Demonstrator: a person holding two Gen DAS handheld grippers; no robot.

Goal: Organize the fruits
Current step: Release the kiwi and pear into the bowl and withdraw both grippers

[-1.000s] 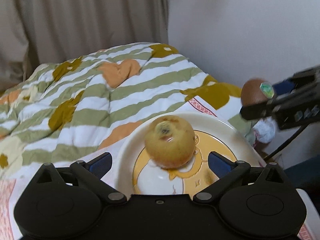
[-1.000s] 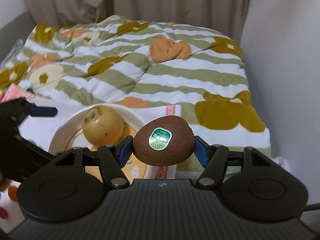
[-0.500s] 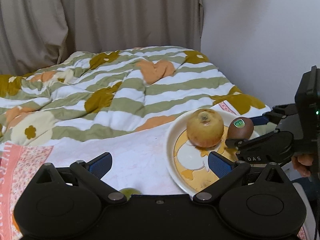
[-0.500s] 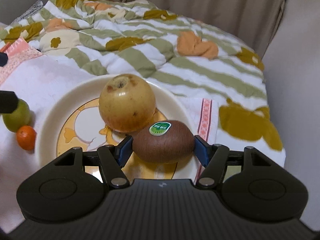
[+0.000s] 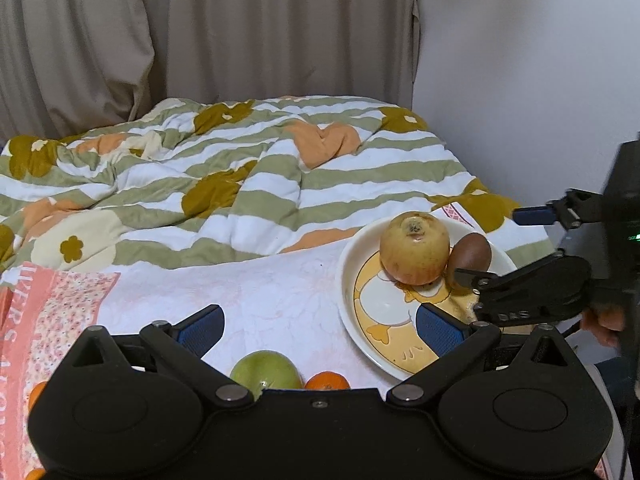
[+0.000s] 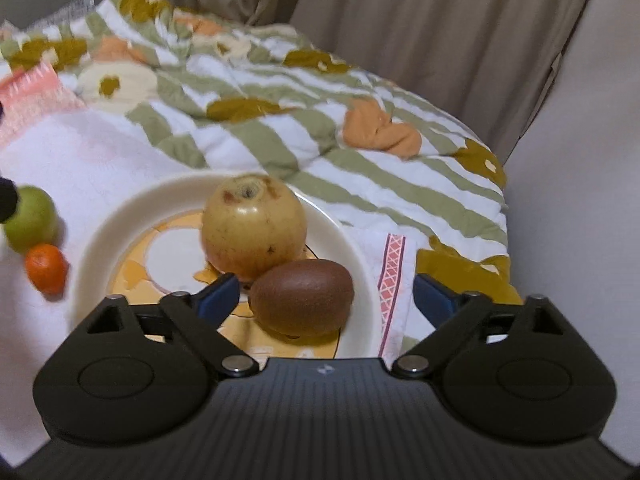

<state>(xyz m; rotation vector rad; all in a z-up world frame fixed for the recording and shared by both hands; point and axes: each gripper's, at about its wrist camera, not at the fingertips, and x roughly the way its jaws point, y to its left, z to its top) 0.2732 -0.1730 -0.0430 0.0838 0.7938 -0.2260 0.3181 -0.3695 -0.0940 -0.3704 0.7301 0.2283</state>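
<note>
Resting on the plate [image 6: 92,240] beside the apple [image 6: 254,232], the kiwi [image 6: 302,298] lies freed between the right gripper's [image 6: 326,292] just-widened jaws; the left gripper [image 5: 320,326] gapes empty above the bed, where a green fruit [image 5: 266,372] and a tangerine [image 5: 327,381] wait.

A: The plate [image 6: 96,240] looks like glazed ceramic, glossy, with a printed picture. The kiwi [image 6: 302,298] is matt and fuzzy; the yellow apple [image 6: 254,230] is smooth with a slight sheen and rough brown blemishes.

B: The striped quilt [image 5: 280,184] is soft, matt cloth. The right gripper [image 6: 326,294] is matt black plastic with ribbed blue pads [image 6: 220,294] and shiny metal pins.
</note>
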